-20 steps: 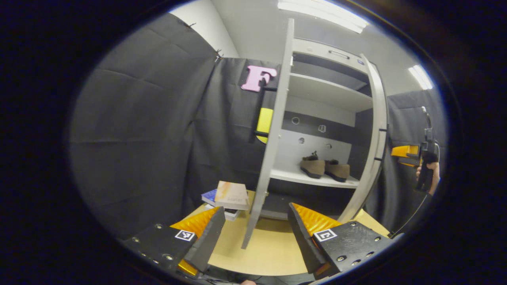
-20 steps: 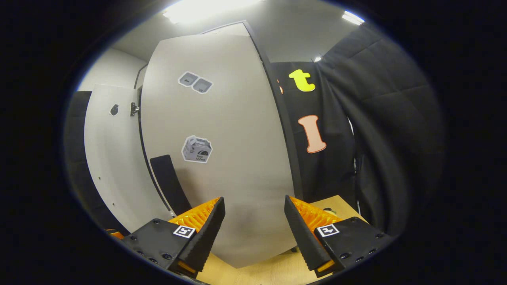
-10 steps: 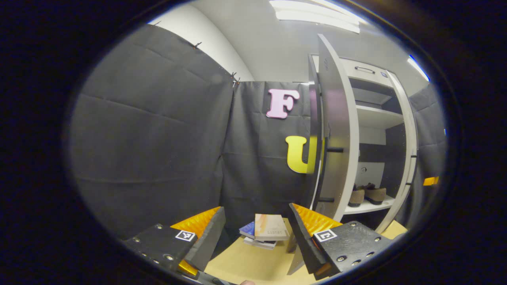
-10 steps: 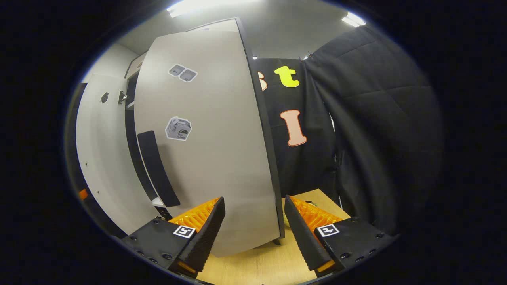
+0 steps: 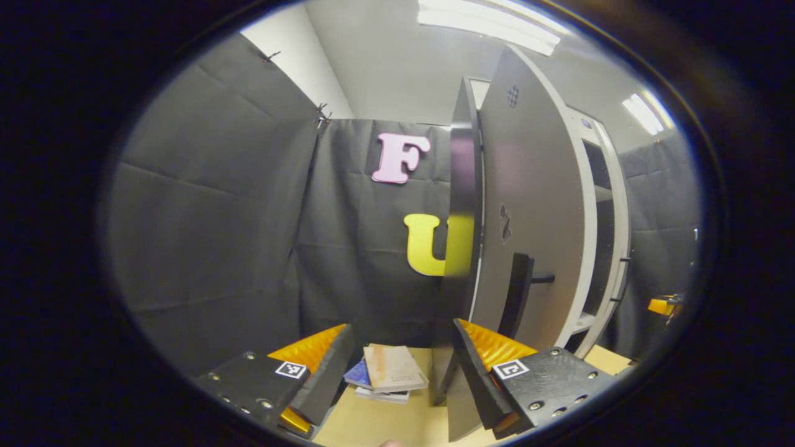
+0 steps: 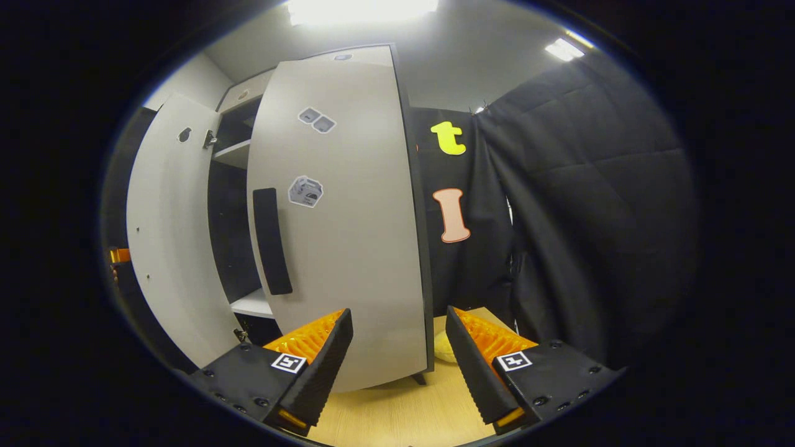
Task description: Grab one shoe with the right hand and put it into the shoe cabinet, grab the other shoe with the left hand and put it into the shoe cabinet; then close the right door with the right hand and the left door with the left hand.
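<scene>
1. The shoe cabinet (image 5: 605, 205) is seen in the left gripper view to the right of centre, standing on the light wooden table (image 5: 372, 425); its left door (image 5: 534, 211) is swung part-way shut and is seen from its outer face, with a dark handle (image 5: 517, 292) low on it; only a narrow slice of the interior is left visible past the door's edge.
2. The left gripper (image 5: 400, 366) is held low and level, pointed at the door's hinge side; its jaws are spread wide and nothing is held between them; the right finger is seen just in front of the door's lower edge, though contact cannot be told.
3. A small stack of books (image 5: 388, 377) is seen lying on the table between the fingers, farther off.
4. In the right gripper view the right door (image 6: 348, 230) is shown from outside, part-way closed, with a dark vertical handle (image 6: 272, 241) and stickers (image 6: 305, 190) on its face; the left door (image 6: 164, 242) is seen from its inner side beyond it.
5. Between the two doors a dark gap is left, in which a white shelf (image 6: 251, 304) is seen; the shoes cannot be made out.
6. The right gripper (image 6: 397, 363) is held low before the right door's bottom edge, its jaws wide apart and gripping nothing.
7. A pale yellow object (image 6: 442, 347) is seen on the table just beside the door's lower corner.
</scene>
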A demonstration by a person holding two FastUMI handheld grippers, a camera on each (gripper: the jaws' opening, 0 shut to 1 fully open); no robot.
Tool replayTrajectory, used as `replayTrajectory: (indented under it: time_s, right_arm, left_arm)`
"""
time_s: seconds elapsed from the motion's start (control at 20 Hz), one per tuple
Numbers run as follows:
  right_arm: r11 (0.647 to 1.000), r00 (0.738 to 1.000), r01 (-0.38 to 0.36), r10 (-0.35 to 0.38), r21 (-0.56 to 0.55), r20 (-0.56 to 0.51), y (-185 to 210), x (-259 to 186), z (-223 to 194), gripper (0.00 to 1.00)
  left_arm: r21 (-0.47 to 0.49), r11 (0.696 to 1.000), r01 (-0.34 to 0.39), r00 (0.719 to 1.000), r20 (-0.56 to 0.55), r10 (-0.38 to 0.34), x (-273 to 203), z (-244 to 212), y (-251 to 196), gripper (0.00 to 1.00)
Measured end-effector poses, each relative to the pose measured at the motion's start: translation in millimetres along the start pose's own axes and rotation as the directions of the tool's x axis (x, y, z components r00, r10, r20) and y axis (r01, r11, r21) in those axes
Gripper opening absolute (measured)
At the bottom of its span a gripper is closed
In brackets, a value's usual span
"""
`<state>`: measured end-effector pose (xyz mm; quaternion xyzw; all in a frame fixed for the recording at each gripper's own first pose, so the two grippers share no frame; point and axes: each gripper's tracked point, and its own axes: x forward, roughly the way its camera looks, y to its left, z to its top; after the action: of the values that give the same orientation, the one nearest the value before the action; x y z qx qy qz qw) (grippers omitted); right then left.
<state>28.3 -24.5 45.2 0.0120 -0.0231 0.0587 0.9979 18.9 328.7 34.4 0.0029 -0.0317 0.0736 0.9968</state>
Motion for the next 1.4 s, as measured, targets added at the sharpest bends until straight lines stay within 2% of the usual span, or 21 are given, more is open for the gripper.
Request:
replayTrajectory:
  time_s: [0.05, 0.25, 0.45, 0.5, 0.6, 0.7, 0.75, 0.9, 1.15, 1.25, 1.3, 1.35, 1.4]
  right_arm:
    - [1.000, 1.000, -0.002, 0.002, -0.003, 0.001, 1.9, -3.1, -2.7, 0.95]
    - [1.000, 0.999, -0.011, 0.012, 0.010, -0.035, 6.1, -10.8, -21.6, 0.95]
    - [0.999, 0.998, -0.004, 0.007, 0.040, -0.069, -0.6, -13.6, -34.0, 0.95]
    - [0.999, 0.997, 0.001, 0.002, 0.042, -0.071, -2.8, -13.7, -35.2, 0.95]
    - [0.999, 0.997, 0.006, -0.003, 0.045, -0.074, -4.7, -13.1, -37.4, 0.95]
    - [0.999, 0.997, 0.004, -0.001, 0.040, -0.075, -3.5, -11.7, -38.7, 0.95]
    - [0.999, 0.997, 0.003, 0.000, 0.035, -0.072, -2.4, -11.0, -37.9, 0.95]
    - [1.000, 0.998, -0.012, 0.013, 0.023, -0.055, 2.2, -8.3, -33.4, 0.95]
    - [1.000, 0.998, -0.018, 0.018, 0.006, -0.060, -2.7, -6.7, -35.3, 0.95]
    - [1.000, 0.998, -0.013, 0.014, 0.008, -0.068, -6.3, -8.6, -37.0, 0.95]
    - [1.000, 0.997, -0.009, 0.010, 0.010, -0.072, -8.5, -7.9, -37.5, 0.95]
    - [1.000, 0.997, -0.005, 0.006, 0.016, -0.078, -11.1, -7.3, -37.4, 0.95]
    - [1.000, 0.997, -0.002, 0.004, 0.023, -0.083, -12.8, -5.7, -37.4, 0.95]
  left_arm:
    - [0.008, 1.000, 0.020, 1.000, 0.000, -0.020, 6.0, 2.5, -3.9, 0.89]
    - [0.032, 0.998, 0.059, 0.998, -0.028, -0.058, 22.7, -1.4, -14.3, 0.94]
    - [0.060, 0.997, 0.055, 0.998, -0.030, -0.054, 22.1, -3.9, -20.3, 0.94]
    - [0.066, 0.996, 0.062, 0.998, -0.033, -0.060, 22.5, -4.2, -23.8, 0.90]
    - [0.091, 0.993, 0.081, 0.996, -0.041, -0.078, 22.4, -2.0, -31.5, 0.90]
    - [0.088, 0.990, 0.110, 0.993, -0.047, -0.106, 23.7, -4.6, -48.2, 0.94]
    - [0.086, 0.989, 0.123, 0.992, -0.044, -0.120, 22.7, -6.9, -58.4, 0.90]
    - [0.102, 0.983, 0.151, 0.988, -0.030, -0.149, 21.8, -5.2, -90.8, 0.94]
    - [0.154, 0.979, 0.134, 0.990, 0.012, -0.138, 20.9, -3.5, -133.3, 0.94]
    - [0.148, 0.980, 0.130, 0.991, 0.014, -0.133, 23.5, -4.3, -146.8, 0.90]
    - [0.138, 0.981, 0.137, 0.990, 0.012, -0.140, 26.4, -5.2, -154.9, 0.94]
    - [0.123, 0.981, 0.150, 0.988, 0.006, -0.152, 30.2, -8.5, -165.3, 0.90]
    - [0.100, 0.982, 0.163, 0.986, -0.003, -0.164, 34.2, -11.7, -176.0, 0.92]
